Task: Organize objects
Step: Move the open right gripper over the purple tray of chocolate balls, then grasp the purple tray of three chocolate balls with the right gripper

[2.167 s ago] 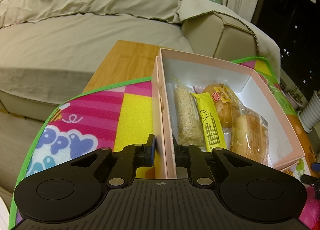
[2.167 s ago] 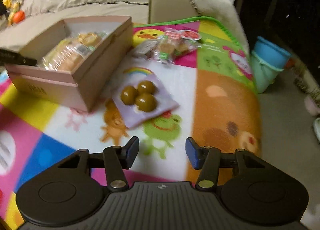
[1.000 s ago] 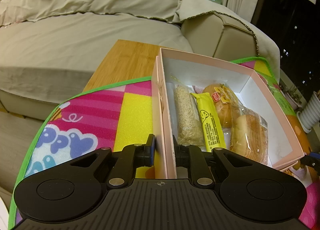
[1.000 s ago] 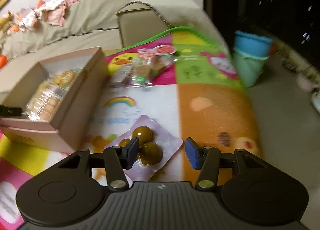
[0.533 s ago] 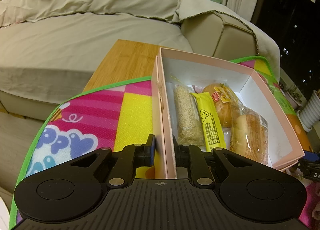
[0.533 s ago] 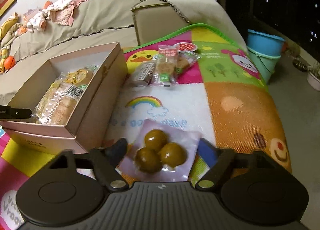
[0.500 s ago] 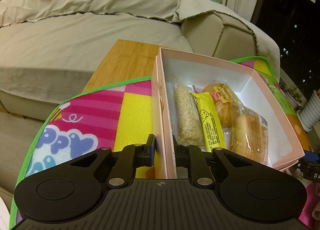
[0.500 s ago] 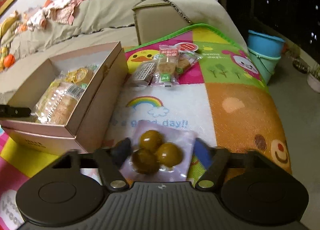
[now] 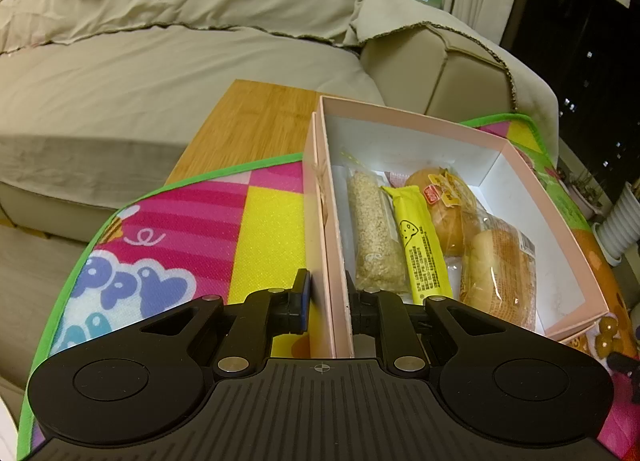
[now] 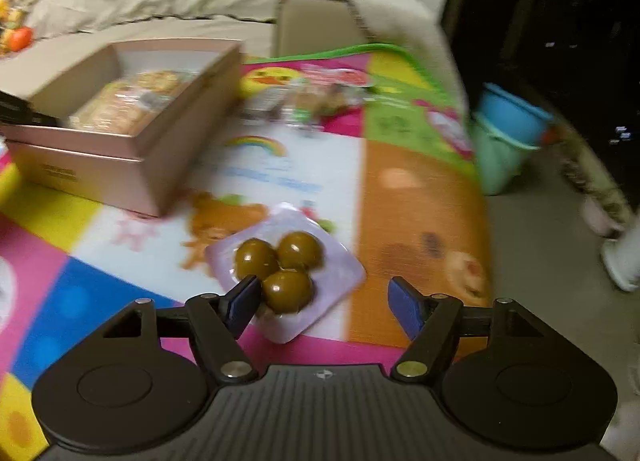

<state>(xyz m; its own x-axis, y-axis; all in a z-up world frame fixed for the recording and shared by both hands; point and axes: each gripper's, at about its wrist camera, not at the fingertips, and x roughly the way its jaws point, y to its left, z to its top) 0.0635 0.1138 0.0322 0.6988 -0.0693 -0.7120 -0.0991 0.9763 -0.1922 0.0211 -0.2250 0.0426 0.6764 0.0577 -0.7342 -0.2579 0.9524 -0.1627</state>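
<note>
The packet of three brown balls (image 10: 286, 269) lay on the colourful mat (image 10: 416, 197), near the pink box (image 9: 436, 133). The right gripper (image 10: 322, 303) was opening around its near end, fingers not pressing it. The left gripper (image 9: 325, 297) was clamped on the box's near wall.

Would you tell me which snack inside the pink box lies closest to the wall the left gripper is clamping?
The sesame-coated stick, directly beside that wall; the yellow bar and buns lie farther right.
</note>
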